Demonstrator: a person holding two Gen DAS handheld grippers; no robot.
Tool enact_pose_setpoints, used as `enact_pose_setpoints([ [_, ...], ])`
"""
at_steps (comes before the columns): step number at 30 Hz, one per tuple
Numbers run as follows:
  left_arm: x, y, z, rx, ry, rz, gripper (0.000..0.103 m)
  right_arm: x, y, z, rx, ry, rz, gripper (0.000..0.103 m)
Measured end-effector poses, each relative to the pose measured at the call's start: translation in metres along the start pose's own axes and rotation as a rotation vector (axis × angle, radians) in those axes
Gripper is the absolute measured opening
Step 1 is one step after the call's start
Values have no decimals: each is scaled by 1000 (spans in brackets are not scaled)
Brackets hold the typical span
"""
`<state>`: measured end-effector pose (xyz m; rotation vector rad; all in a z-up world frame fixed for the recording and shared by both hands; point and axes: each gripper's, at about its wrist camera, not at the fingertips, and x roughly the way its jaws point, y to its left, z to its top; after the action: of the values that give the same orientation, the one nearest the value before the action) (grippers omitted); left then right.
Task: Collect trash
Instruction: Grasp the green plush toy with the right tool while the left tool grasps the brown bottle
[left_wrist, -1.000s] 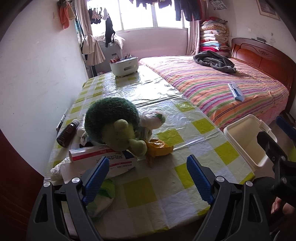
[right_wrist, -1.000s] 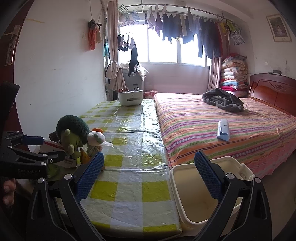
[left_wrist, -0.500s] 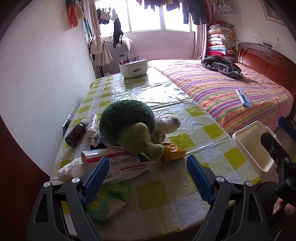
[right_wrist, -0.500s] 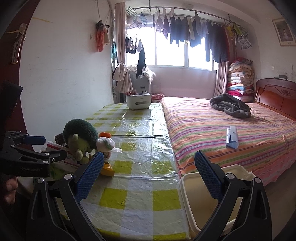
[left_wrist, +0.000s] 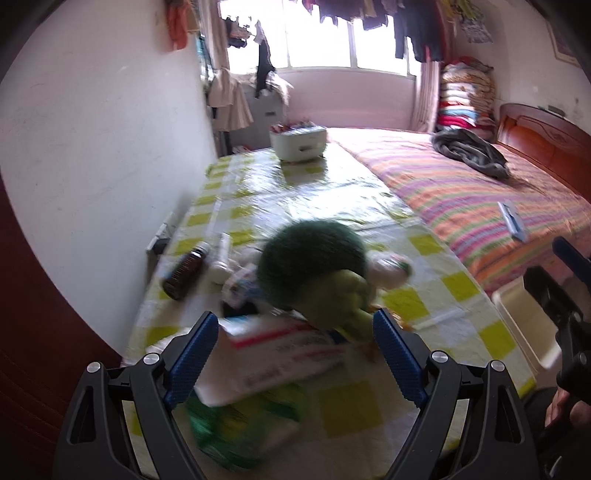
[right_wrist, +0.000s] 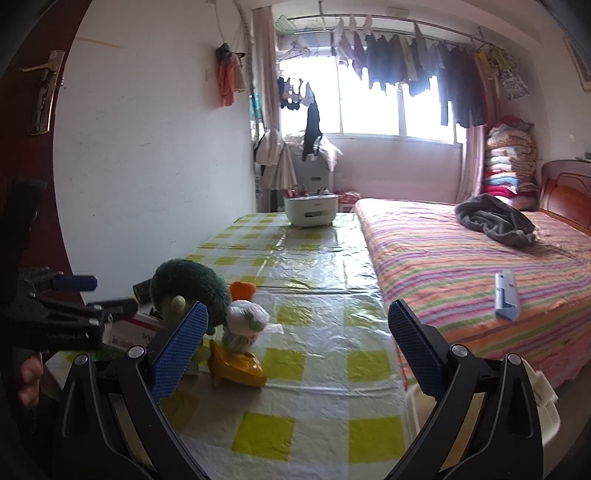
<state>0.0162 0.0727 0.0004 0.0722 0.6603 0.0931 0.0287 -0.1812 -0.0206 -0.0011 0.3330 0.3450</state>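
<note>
My left gripper (left_wrist: 295, 350) is open, its jaws on either side of a white and red box (left_wrist: 280, 350) at the table's near end. A green wrapper (left_wrist: 236, 424) lies under the box. A yellow wrapper (right_wrist: 236, 363) and a white crumpled bag (right_wrist: 245, 321) lie beside a green plush toy (left_wrist: 317, 266). A brown bottle (left_wrist: 184, 269) and a white tube (left_wrist: 221, 254) lie by the wall. My right gripper (right_wrist: 295, 354) is open and empty above the table's near right part. A cream bin (left_wrist: 524, 325) stands right of the table.
The table (right_wrist: 303, 258) has a yellow checked cover. A white organizer box (right_wrist: 310, 210) stands at its far end. A striped bed (right_wrist: 480, 258) runs along the right, with a grey blanket (right_wrist: 495, 223) and a blue object (right_wrist: 506, 293). A wall is on the left.
My left gripper has moved forward over the box and green wrapper; the view is blurred from motion. My right gripper has shifted left and forward, so the bin has slid to the lower right.
</note>
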Motion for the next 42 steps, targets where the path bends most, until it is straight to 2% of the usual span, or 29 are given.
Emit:
enact_pose_setpoints([
  [5,8,51,24,-85,-51,66,83,40,11,13,-11,37,86,97],
  [8,28,89,41,-153,-54,108,83,67,17,18,-9,75,136,97],
  [11,54,118,54,-202,-13,109,83,95,26,24,6,113,197,97],
  [16,101,153,66,-274,69,60,83,132,50,32,51,185,361,97],
  [21,130,161,69,-247,130,13,83,156,86,40,-64,242,427,97],
  [26,157,157,69,-140,180,-18,83,169,101,39,-127,299,460,97],
  [31,184,157,62,-57,264,-6,83,173,102,37,-161,331,474,97],
  [35,204,164,57,-64,337,-13,83,179,106,37,-196,345,479,97],
  [42,228,179,49,-140,424,-87,83,188,116,28,-266,385,480,97],
])
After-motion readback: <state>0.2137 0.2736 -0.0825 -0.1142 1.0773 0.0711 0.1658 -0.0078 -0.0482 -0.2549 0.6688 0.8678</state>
